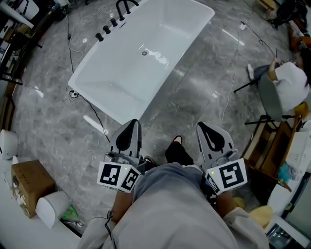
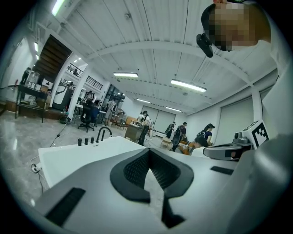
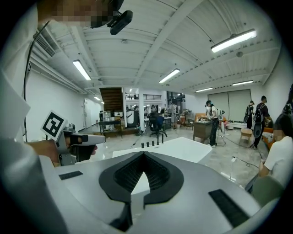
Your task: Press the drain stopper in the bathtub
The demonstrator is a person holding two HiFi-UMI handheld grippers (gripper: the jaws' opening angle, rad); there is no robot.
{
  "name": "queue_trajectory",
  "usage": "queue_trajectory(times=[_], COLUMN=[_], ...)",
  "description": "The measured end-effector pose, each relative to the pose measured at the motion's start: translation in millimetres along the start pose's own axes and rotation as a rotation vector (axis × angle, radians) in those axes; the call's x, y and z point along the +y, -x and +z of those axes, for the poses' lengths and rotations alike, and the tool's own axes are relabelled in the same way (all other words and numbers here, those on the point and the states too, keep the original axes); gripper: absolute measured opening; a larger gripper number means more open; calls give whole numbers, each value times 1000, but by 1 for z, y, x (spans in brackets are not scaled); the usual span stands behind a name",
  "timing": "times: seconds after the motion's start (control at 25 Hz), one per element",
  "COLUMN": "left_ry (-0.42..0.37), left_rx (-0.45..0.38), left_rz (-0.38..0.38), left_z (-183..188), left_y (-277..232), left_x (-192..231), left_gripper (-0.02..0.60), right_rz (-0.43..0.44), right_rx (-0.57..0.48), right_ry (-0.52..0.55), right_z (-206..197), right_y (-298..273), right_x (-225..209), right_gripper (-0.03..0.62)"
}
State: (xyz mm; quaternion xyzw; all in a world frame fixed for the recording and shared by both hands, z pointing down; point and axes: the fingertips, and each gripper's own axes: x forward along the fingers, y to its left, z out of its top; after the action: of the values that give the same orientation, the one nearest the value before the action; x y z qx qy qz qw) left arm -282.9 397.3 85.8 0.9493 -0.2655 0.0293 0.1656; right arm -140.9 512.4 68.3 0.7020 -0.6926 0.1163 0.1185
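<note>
The white bathtub [image 1: 126, 73] lies on the grey floor ahead of me. Its small round drain stopper [image 1: 145, 53] sits in the tub's bottom, and the black faucet [image 1: 125, 6] is on the far rim. Both grippers are held close to my body, well short of the tub. In the head view the left gripper [image 1: 131, 125] and the right gripper [image 1: 204, 126] point toward the tub, each with jaws shut on nothing. In the left gripper view the left gripper [image 2: 149, 151] points at the tub [image 2: 78, 155]. In the right gripper view the right gripper [image 3: 144, 155] has the tub [image 3: 181, 147] beyond it.
A cable [image 1: 95, 114] runs over the floor by the tub's near corner. A cardboard box [image 1: 30, 182] and white fittings [image 1: 51, 208] stand at my left. A seated person [image 1: 287, 82] and chair are at the right, with shelving [image 1: 291, 175] nearby. Several people stand far off.
</note>
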Motion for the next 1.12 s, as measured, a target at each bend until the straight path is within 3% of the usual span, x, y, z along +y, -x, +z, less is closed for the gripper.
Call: queue_trajectory(times=[0.32, 0.64, 1.12], left_ry=[-28, -53, -8], left_rx=[-23, -19, -30], left_rz=[-4, -10, 16], left_z=[8, 12, 6], left_y=[-61, -91, -150], left_x=[-45, -74, -46], left_gripper=[6, 6, 6], right_rz=[9, 29, 80], right_rx=[-35, -49, -30], right_ry=[-16, -26, 10], right_z=[0, 2, 6], right_y=[11, 16, -37], right_x=[-63, -98, -134], right_gripper=[12, 12, 12])
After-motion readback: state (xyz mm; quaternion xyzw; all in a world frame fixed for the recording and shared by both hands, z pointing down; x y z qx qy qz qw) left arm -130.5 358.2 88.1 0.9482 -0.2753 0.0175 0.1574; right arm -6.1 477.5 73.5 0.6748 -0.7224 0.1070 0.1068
